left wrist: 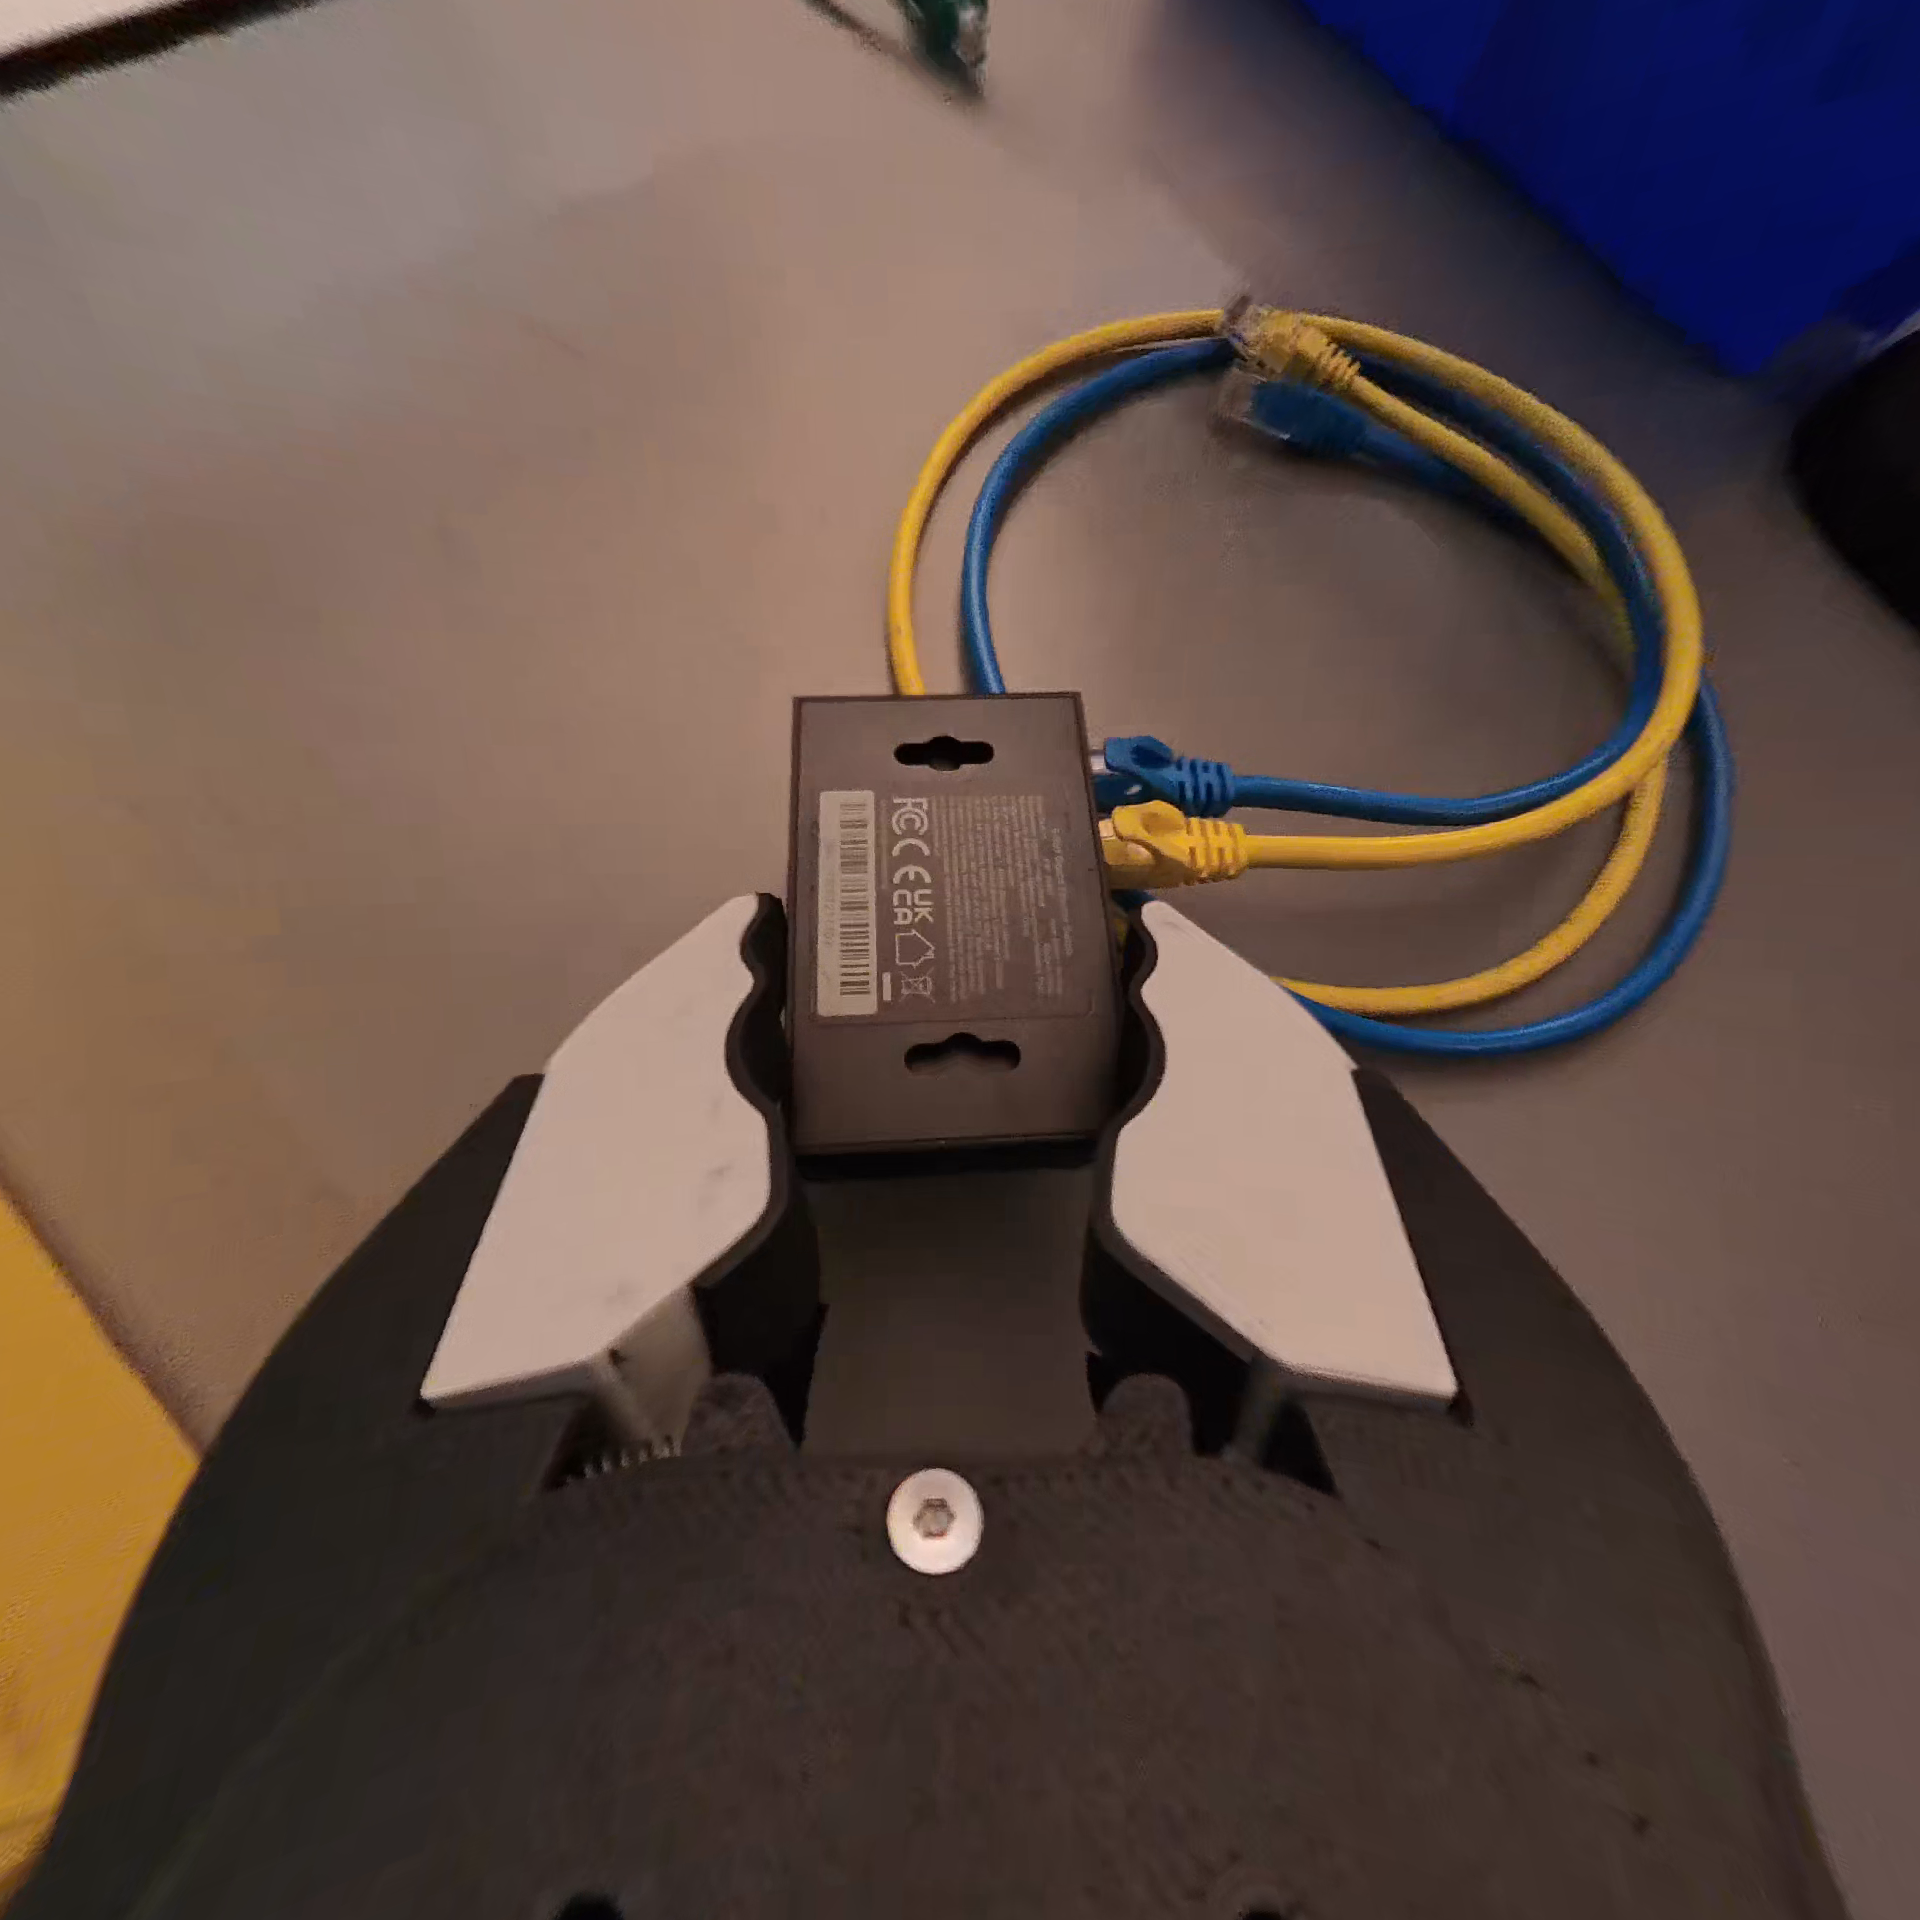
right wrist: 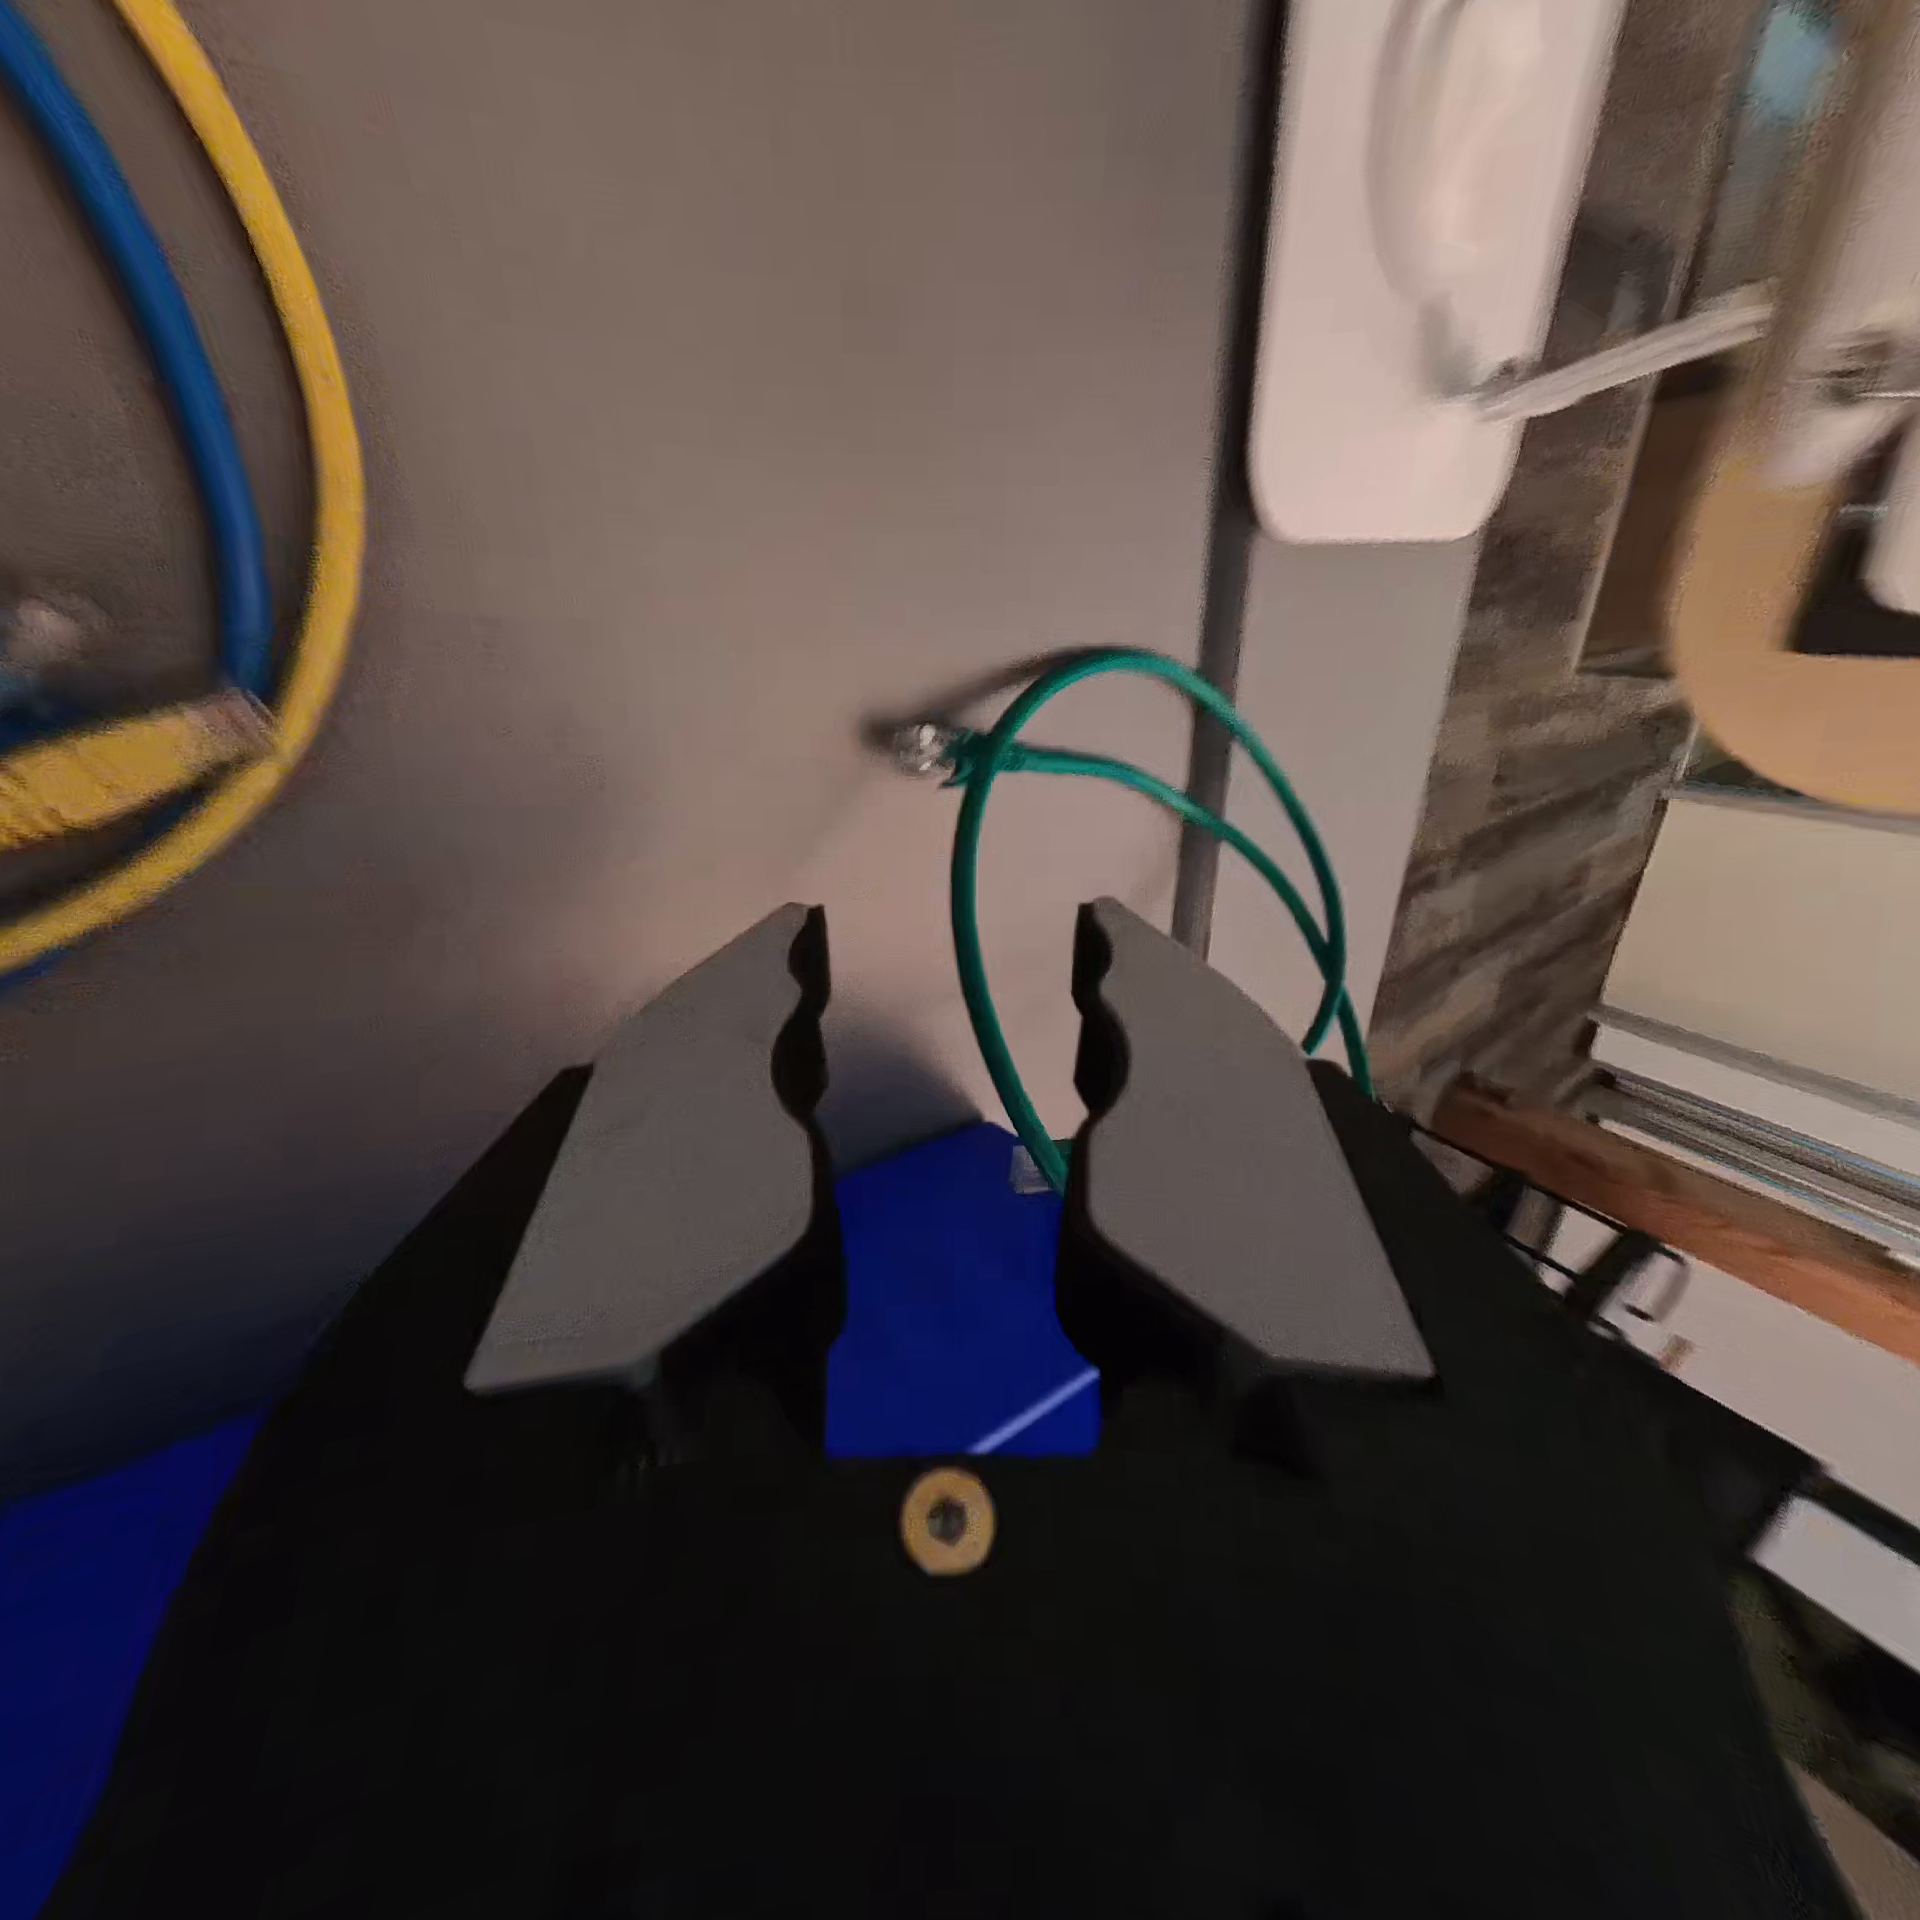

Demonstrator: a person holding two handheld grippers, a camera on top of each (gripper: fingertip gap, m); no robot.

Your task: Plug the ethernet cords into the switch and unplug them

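The left gripper (left wrist: 945,925) squeezes the black switch (left wrist: 940,914) with blue cord (left wrist: 1164,774) and yellow cord (left wrist: 1174,847) plugged in its right side, while the right gripper (right wrist: 951,925) – wide apart, holding nothing – points at the green cord (right wrist: 977,935) looping just ahead.

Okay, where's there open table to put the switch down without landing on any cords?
Open grey table lies left of the switch, out toward the yellow edge. It is crowded on the right: blue cord and yellow cord loop there, up to the blue bin.
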